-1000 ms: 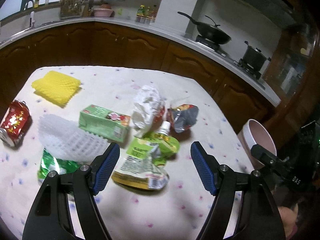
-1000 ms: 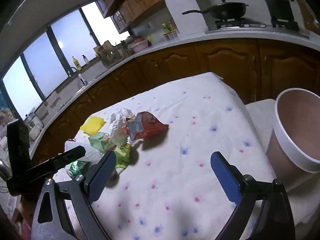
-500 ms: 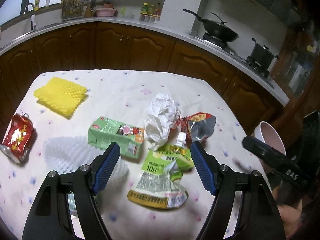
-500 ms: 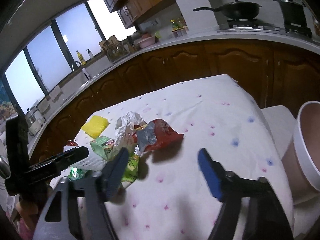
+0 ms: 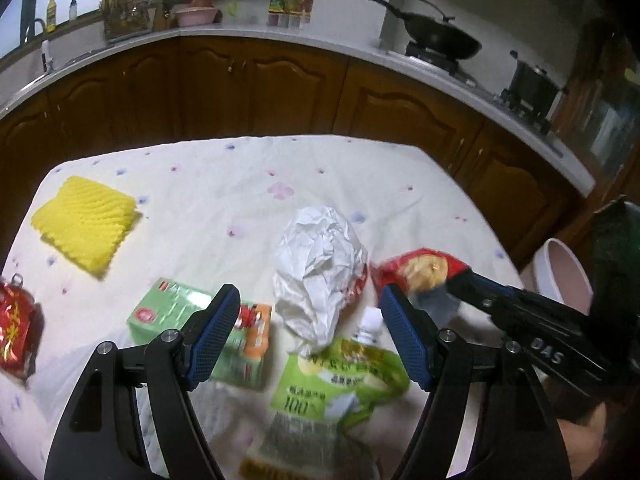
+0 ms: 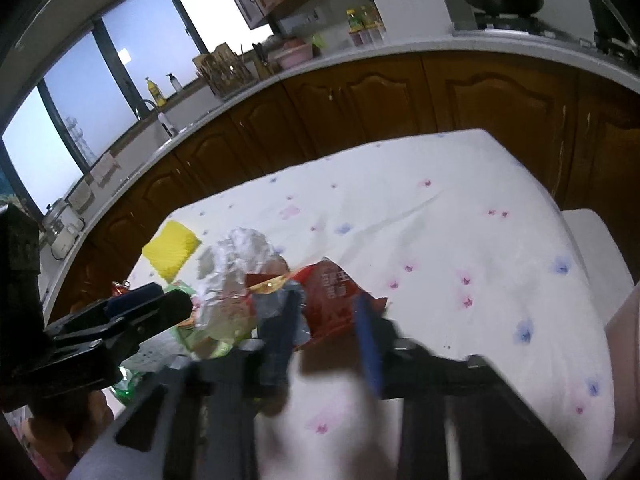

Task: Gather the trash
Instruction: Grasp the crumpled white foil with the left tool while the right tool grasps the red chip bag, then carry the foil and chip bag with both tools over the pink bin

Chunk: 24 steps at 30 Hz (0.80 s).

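Note:
Trash lies in a pile on the flowered tablecloth (image 5: 224,184). My right gripper (image 6: 326,340) is blurred, its jaws closing, and its pads press both sides of the red snack bag (image 6: 332,292). In the left wrist view the right gripper (image 5: 464,280) reaches that bag (image 5: 420,268) from the right. My left gripper (image 5: 310,332) hovers over the pile, jaws closing slightly but still wide. Crumpled white paper (image 5: 320,264) and a green pouch (image 5: 340,380) lie between and below its fingers, untouched. A green juice carton (image 5: 172,308) sits by its left finger.
A yellow foam net (image 5: 84,220) lies at the far left and a crushed red can (image 5: 16,324) at the left edge. A pink bin (image 5: 564,276) stands off the table's right side. Brown cabinets and a counter with a wok (image 5: 440,40) run behind.
Both grippers moved forward and slightly down toward the pile. The right jaws went from wide open to narrow around the red snack bag. The left jaws narrowed a little.

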Each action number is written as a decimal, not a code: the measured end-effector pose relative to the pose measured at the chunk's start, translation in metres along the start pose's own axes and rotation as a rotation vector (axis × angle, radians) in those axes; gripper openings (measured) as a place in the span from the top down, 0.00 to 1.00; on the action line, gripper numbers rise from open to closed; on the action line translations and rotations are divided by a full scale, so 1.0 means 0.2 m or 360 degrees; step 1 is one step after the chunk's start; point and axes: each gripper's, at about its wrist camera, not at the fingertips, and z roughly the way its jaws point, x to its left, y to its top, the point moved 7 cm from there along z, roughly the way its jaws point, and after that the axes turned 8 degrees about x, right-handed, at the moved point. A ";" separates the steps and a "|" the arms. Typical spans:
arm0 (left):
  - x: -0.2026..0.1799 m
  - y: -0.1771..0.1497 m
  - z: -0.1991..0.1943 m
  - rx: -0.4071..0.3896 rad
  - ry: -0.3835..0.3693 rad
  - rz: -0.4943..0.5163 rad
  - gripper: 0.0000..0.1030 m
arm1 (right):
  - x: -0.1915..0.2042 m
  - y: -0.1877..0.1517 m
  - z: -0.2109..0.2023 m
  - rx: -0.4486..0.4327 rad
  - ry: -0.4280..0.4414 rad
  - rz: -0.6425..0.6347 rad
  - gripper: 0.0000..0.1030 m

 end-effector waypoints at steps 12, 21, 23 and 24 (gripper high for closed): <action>-0.03 0.00 0.02 -0.0019 -0.0021 0.0018 0.89 | -0.13 -0.08 -0.20 -0.0128 -0.0030 0.0082 0.99; -0.13 -0.01 -0.20 -0.0153 -0.0120 0.0032 0.89 | -0.17 -0.11 -0.41 -0.0236 -0.0043 0.0109 1.00; -0.17 -0.03 -0.24 -0.0169 -0.0139 0.0048 0.89 | -0.18 -0.12 -0.45 -0.0253 -0.0049 0.0116 1.00; -0.19 -0.04 -0.25 -0.0182 -0.0141 0.0056 0.89 | -0.18 -0.13 -0.47 -0.0262 -0.0051 0.0118 1.00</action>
